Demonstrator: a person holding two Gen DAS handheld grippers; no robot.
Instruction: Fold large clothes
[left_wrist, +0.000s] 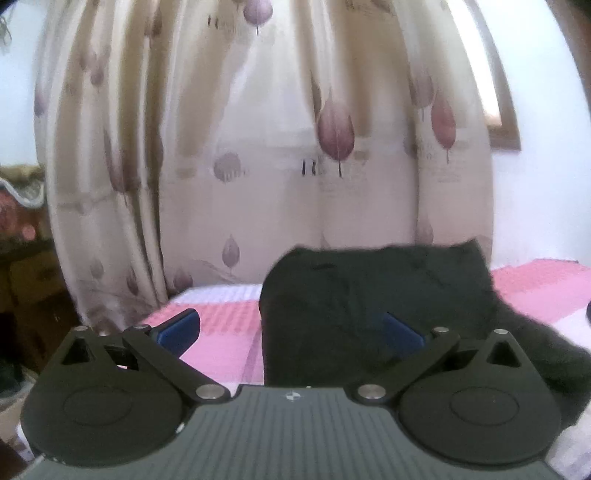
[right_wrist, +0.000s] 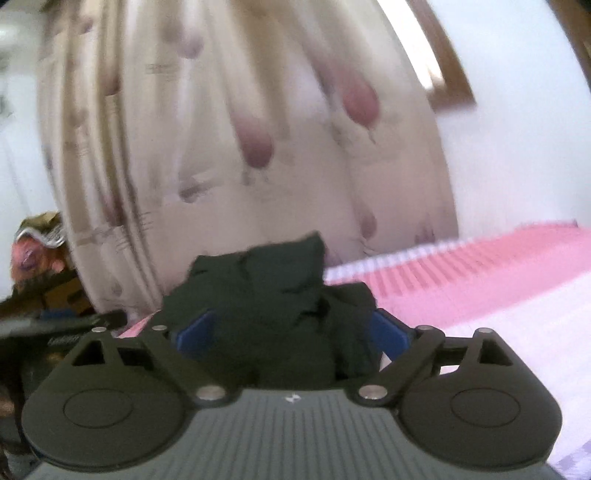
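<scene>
A dark green-black garment (left_wrist: 369, 291) lies bunched on the pink and white bed sheet (left_wrist: 221, 332). My left gripper (left_wrist: 291, 330) is low in front of it and open wide. Its left blue pad (left_wrist: 181, 328) is over the sheet and its right pad (left_wrist: 400, 332) is against the cloth's near side. In the right wrist view the same garment (right_wrist: 266, 295) is heaped between the blue pads of my right gripper (right_wrist: 291, 332). Those jaws stand wide, and the pads do not visibly press the cloth. That view is blurred.
A cream curtain with purple leaf prints (left_wrist: 258, 147) hangs behind the bed. Brown furniture with piled items (left_wrist: 22, 266) stands at the left. The bed sheet (right_wrist: 480, 288) stretches away to the right. A wooden window frame (left_wrist: 506, 122) is at upper right.
</scene>
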